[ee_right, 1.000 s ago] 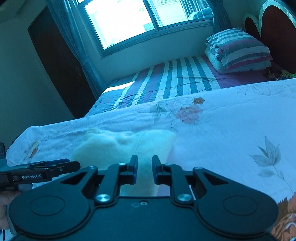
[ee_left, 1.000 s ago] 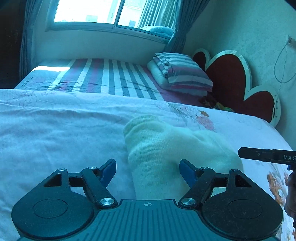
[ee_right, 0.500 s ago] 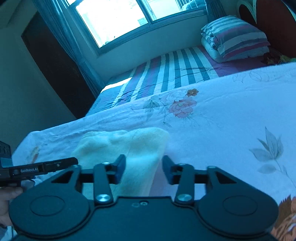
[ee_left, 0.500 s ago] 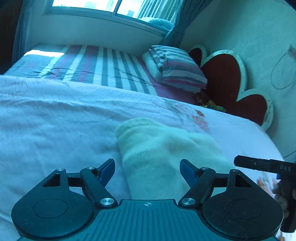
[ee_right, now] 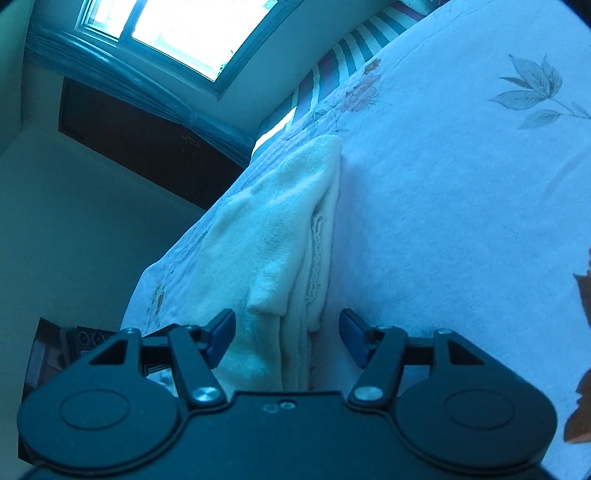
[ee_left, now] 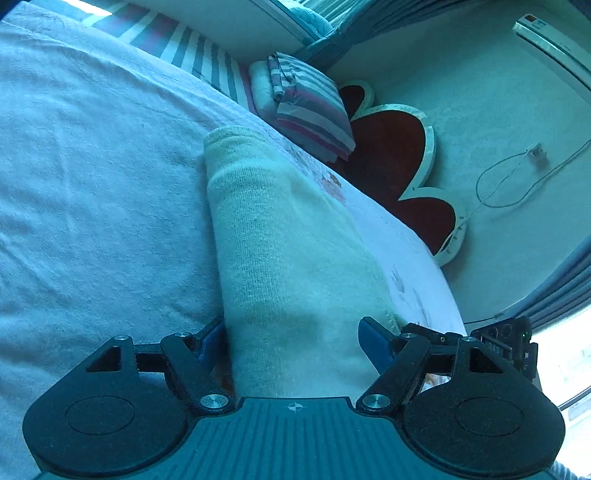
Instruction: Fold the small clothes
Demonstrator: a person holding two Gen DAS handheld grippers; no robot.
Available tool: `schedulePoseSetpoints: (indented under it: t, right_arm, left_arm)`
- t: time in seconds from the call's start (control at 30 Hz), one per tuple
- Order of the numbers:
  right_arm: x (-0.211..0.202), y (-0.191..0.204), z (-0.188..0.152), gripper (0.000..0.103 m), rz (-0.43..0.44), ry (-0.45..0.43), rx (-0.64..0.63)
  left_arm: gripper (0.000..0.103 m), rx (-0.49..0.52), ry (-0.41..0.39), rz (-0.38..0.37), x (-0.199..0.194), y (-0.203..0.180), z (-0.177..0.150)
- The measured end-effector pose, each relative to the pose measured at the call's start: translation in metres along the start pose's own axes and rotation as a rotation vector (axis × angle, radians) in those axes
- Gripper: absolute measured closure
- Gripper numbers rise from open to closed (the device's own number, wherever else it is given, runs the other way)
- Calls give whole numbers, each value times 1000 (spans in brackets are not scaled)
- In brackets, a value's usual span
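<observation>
A folded pale cream knitted garment (ee_left: pixel 280 236) lies on the white floral bedsheet (ee_left: pixel 92 192). My left gripper (ee_left: pixel 291 339) is open, its blue-padded fingers spread on either side of the garment's near end. In the right wrist view the same garment (ee_right: pixel 280 236) shows its stacked folded layers. My right gripper (ee_right: pixel 288 332) is open, with the garment's near edge between its spread fingers. The right gripper's body shows at the lower right of the left wrist view (ee_left: pixel 506 343).
A striped pillow (ee_left: pixel 306 107) and a red heart-shaped headboard (ee_left: pixel 399 162) lie beyond the garment. A striped bedspread (ee_right: pixel 354 55) and a window (ee_right: pixel 192 33) are at the far side. A dark door (ee_right: pixel 147 140) stands to the left.
My right gripper has opened from shut to wide. Both grippers have tilted and moved closer over the garment, whose ends now sit between the fingers.
</observation>
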State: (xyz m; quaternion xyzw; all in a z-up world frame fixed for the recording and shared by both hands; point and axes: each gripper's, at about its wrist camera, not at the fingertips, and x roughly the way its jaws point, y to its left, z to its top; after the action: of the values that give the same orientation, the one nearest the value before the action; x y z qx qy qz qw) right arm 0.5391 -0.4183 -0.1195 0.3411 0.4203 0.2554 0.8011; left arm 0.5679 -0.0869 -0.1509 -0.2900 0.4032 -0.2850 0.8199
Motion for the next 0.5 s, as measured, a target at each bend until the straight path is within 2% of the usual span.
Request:
schedulePoseSetpoints:
  t: [0.07,0.17,0.3,0.5]
  right_arm:
    - [5,0,3,42,14,3,-11]
    - [11,1,5,43,32,7,-22]
    - [16,2,6,45,61,14,-47]
    - [23,-2,12,57,88,24,-59]
  left_arm:
    - [42,1,2,5,6,2,3]
    - [46,-29,0,-17,11,11,7]
    - [46,-14,0,-24,18,11,10]
    - [46,13,-10,-22,25,7,17]
